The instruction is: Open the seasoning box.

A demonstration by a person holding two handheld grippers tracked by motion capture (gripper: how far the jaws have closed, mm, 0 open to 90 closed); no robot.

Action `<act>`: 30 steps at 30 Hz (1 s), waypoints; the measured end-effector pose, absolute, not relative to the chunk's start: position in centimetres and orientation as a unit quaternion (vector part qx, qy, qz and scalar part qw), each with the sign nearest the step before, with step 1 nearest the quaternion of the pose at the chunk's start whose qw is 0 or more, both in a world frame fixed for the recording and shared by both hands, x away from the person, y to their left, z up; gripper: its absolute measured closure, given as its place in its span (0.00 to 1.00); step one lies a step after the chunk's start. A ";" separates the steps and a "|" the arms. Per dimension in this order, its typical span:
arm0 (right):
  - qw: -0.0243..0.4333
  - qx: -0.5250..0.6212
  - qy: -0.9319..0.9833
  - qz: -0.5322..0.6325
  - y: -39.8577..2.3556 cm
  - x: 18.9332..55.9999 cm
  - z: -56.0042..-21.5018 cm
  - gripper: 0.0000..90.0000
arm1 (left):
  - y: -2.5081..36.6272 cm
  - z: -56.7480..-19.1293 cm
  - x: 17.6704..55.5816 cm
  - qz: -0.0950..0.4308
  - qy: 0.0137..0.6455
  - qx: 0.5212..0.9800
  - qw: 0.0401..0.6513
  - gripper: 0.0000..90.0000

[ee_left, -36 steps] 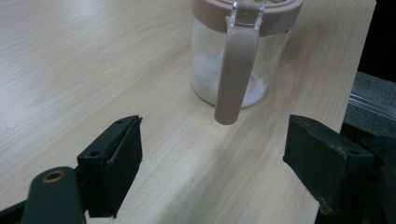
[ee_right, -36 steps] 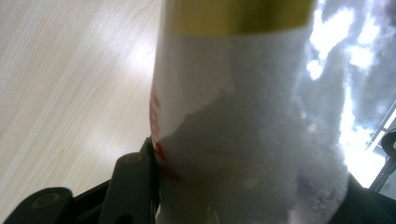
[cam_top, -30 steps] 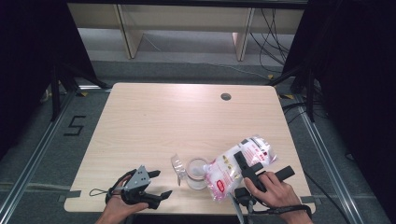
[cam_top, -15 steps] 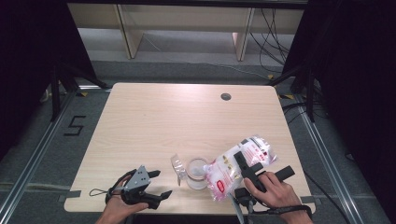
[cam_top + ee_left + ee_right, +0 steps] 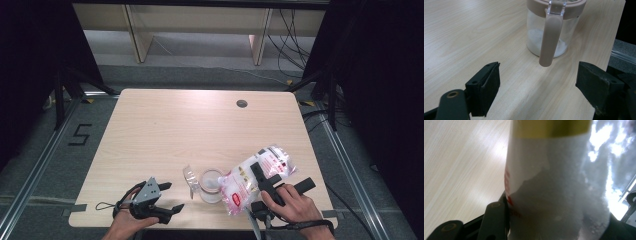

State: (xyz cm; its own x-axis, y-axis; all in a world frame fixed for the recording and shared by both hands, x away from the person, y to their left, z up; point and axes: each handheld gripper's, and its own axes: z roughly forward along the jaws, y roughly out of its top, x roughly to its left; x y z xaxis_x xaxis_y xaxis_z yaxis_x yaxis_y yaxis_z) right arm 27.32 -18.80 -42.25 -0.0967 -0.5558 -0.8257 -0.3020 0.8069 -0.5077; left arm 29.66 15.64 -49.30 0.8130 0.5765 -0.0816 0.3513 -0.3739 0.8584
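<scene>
Your right hand-held gripper [image 5: 264, 181] is clamped on the bag [image 5: 255, 175] of white grains; in the right gripper view the bag [image 5: 554, 182] sits pressed between both jaws, grains visible through the clear plastic. In the high view the bag is tilted, its lower end right at the rim of the jar [image 5: 210, 185], near the front edge of the surface [image 5: 200, 125]. The jar [image 5: 552, 27] is clear with a tan rim, open, flip lid hanging down its side, a layer of white grains at the bottom. Your left hand-held gripper [image 5: 167, 197] rests at the front left of the surface, jaws apart, nothing between them; in its own view it [image 5: 537, 82] points at the jar, near but not touching.
</scene>
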 end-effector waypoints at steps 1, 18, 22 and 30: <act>0.605 -0.292 0.733 -0.106 -18.8 27.3 -42.3 0.61 | 15.6 -49.3 29.7 0.116 0.282 0.821 0.483 0.21; 0.608 -0.292 0.731 -0.102 -18.8 27.3 -42.4 0.61 | 15.6 -49.2 29.6 0.117 0.283 0.819 0.486 0.21; 0.604 -0.290 0.735 -0.105 -18.8 27.3 -42.4 0.61 | 15.6 -49.3 29.6 0.119 0.282 0.819 0.486 0.21; 0.606 -0.293 0.732 -0.103 -18.8 27.3 -42.3 0.61 | 15.7 -49.2 29.6 0.118 0.281 0.820 0.484 0.21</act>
State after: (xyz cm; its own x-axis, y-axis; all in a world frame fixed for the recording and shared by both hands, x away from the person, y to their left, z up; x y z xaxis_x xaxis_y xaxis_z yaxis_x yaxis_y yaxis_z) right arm 27.27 -18.76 -42.31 -0.0931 -0.5546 -0.8269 -0.3046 0.8065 -0.5067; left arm 29.62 15.66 -49.24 0.8138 0.5758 -0.0785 0.3473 -0.3735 0.8602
